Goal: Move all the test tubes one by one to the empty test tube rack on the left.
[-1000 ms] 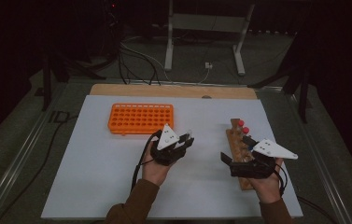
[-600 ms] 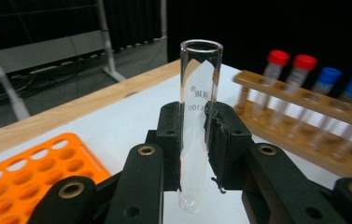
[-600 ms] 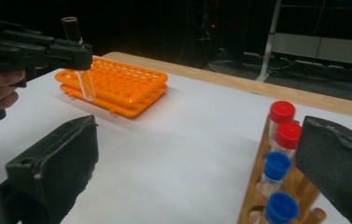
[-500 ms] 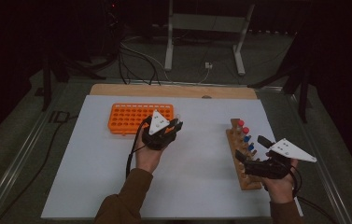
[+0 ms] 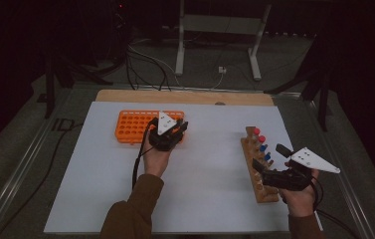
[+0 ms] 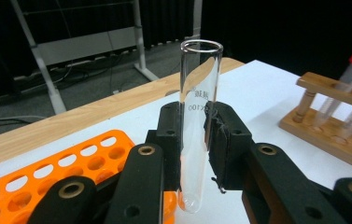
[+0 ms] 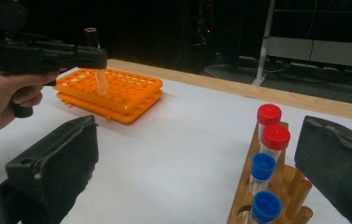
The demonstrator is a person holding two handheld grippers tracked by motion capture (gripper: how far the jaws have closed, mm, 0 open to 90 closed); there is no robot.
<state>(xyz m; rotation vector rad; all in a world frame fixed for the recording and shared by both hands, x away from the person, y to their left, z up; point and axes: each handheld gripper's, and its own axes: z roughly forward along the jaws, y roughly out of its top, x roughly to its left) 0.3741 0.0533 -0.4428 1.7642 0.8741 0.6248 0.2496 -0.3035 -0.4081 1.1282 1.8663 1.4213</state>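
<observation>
Left hand-held gripper (image 6: 194, 154) clamped on a clear glass tube (image 6: 197, 116), held upright, open mouth up, round bottom hanging free below the pads. Poised at the near right end of the orange rack (image 5: 142, 125), tube seemingly just above the holes, though hard to judge. Right hand-held gripper (image 7: 197, 177) spread wide, empty, beside the wooden rack (image 5: 259, 167) of red- and blue-capped tubes on the white tabletop (image 5: 210, 164).

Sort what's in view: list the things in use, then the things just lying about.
In use:
left gripper, shut on a clear uncapped test tube
orange rack
wooden rack of capped tubes
right gripper, open

Lying about:
metal stand
floor cables
</observation>
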